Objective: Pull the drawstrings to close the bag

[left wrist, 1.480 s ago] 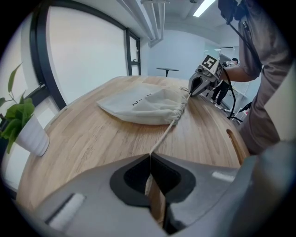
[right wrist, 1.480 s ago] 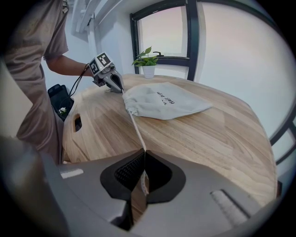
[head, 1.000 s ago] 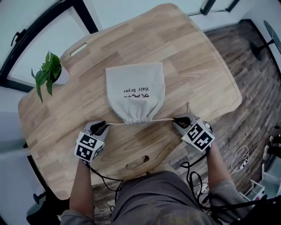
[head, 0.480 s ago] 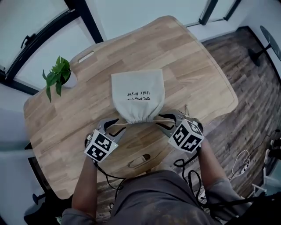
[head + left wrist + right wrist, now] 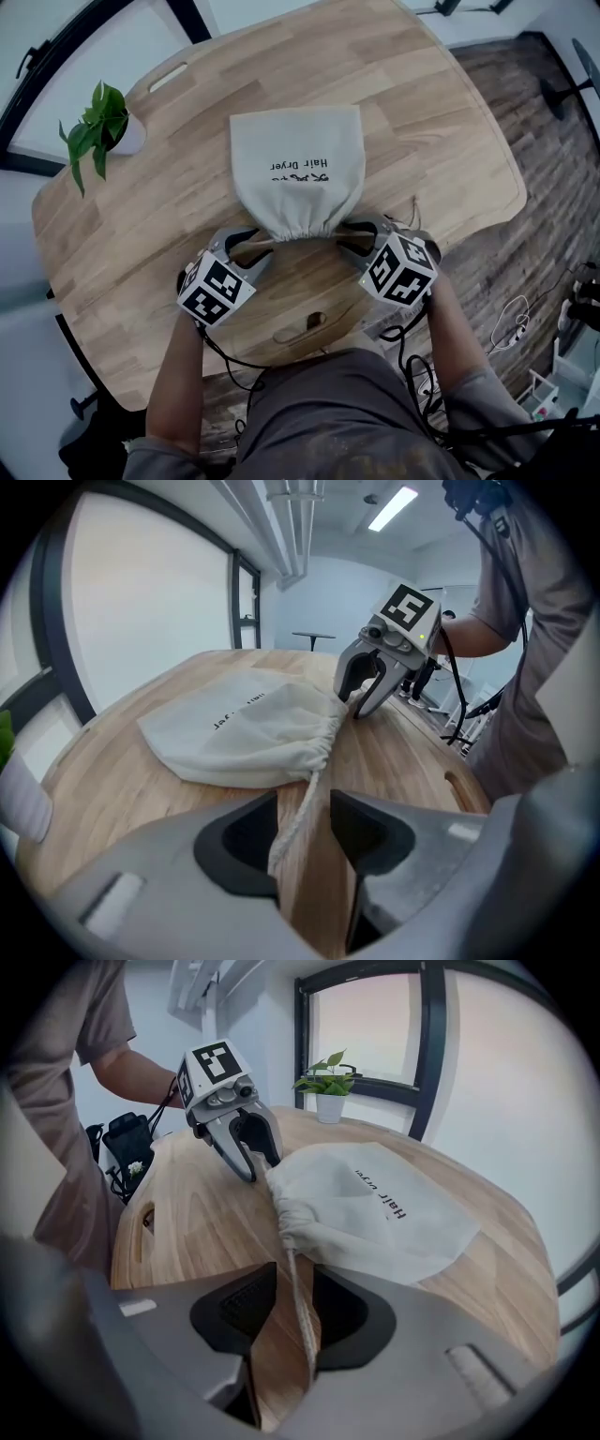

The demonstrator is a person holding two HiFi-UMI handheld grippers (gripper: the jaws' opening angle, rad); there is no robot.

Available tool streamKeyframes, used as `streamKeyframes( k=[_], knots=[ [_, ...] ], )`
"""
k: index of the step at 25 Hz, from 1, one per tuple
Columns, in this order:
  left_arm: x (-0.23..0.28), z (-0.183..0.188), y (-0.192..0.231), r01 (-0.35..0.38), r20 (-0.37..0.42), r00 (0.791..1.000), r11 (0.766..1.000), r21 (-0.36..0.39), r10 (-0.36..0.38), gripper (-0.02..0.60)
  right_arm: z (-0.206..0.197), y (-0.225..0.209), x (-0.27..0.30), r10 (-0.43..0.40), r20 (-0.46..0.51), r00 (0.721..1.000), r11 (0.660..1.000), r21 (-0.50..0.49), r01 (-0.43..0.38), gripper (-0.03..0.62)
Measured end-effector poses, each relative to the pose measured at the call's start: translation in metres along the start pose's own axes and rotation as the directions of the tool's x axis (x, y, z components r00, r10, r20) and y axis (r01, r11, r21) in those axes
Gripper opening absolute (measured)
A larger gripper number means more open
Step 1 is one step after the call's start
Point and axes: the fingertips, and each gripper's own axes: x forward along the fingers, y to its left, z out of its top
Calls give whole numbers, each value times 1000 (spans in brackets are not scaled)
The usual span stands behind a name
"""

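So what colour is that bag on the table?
The bag is off-white with dark lettering; the head view shows it best.

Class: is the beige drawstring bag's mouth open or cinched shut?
Cinched shut: the beige cloth bag has its mouth gathered into tight pleats.

The bag (image 5: 296, 178) bore black print reading "Hair Dryer", upside down in the head view, beside another line too small to read.
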Motion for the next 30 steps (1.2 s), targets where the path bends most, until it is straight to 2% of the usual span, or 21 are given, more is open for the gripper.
streamKeyframes(
  k=[4, 7, 9, 11, 12, 17, 22, 30],
  knots=[
    [2, -1, 1, 38, 21, 999, 999, 17, -38, 176, 1, 0, 2, 27, 36, 999, 999, 20, -28, 147],
    [1, -2, 6, 25, 7, 1000, 999, 46, -26, 115, 2, 1, 2, 39, 45, 998, 999, 22, -40, 139],
    [2, -2, 6, 17, -22, 1000, 996, 85, -15, 52, 2, 3, 4, 39, 31, 999, 999, 9, -40, 96],
    [3, -3, 3, 10, -38, 999, 995, 102, -6, 29, 2, 2, 5, 28, 18, 999, 1000, 12, -28, 41],
    [3, -3, 2, 4, -37, 999, 995, 97, 0, 15, 2, 2, 5, 25, 17, 1000, 999, 21, -25, 40],
    [-1, -9, 6, -31, -32, 999, 996, 78, 34, 8, 0, 0, 3, 23, 54, 998, 997, 66, -27, 35],
    [-4, -13, 8, -16, -18, 1000, 999, 39, 16, 6, -9, -2, -3, 23, 71, 997, 995, 93, -30, 34],
    [-10, -20, 15, -48, -7, 999, 999, -2, 48, 6, -16, -5, -7, -9, 78, 997, 993, 119, 0, 35]
  ],
)
